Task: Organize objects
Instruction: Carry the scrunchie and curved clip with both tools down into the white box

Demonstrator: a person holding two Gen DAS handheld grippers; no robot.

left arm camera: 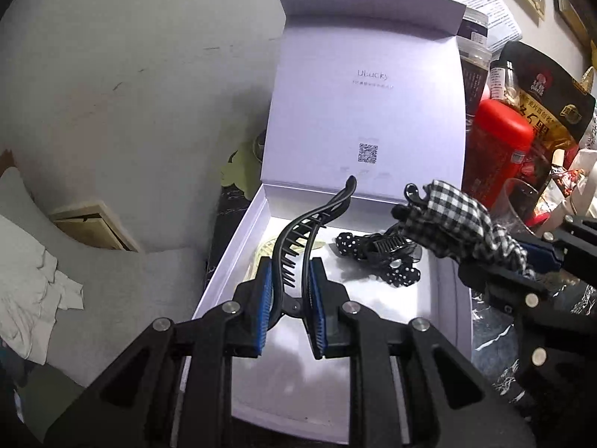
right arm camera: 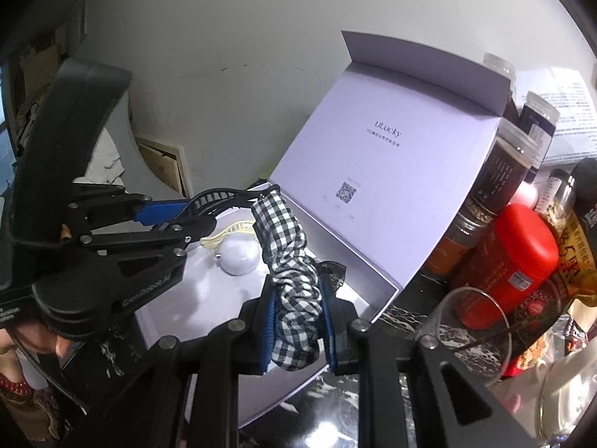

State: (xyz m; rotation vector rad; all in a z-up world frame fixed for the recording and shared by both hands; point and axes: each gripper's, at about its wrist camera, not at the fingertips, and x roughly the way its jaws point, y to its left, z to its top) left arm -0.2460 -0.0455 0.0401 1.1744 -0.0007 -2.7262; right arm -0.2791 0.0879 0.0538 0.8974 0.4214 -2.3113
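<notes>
A white box point(left arm camera: 447, 298) stands open on the dark marbled counter, its lid point(left arm camera: 365, 104) upright at the back. My left gripper point(left arm camera: 289, 280) is shut on a long black toothed hair clip point(left arm camera: 298, 239), which it holds above the box's left half. My right gripper point(right arm camera: 298, 291) is shut on a black-and-white checked fabric hair piece point(right arm camera: 294, 298), which hangs over the box's right edge. In the box lie a polka-dot hair tie point(left arm camera: 377, 261), a pale yellow clip point(right arm camera: 231, 233) and a white round thing point(right arm camera: 238, 255). The right wrist view shows the left gripper point(right arm camera: 164, 216) at the left.
Right of the box stand a red canister point(right arm camera: 511, 261), several lidded jars point(right arm camera: 500, 171), a snack bag point(left arm camera: 541, 93) and a clear glass cup point(right arm camera: 466, 321). A grey wall rises behind. Crumpled white paper point(left arm camera: 33, 298) lies at the far left.
</notes>
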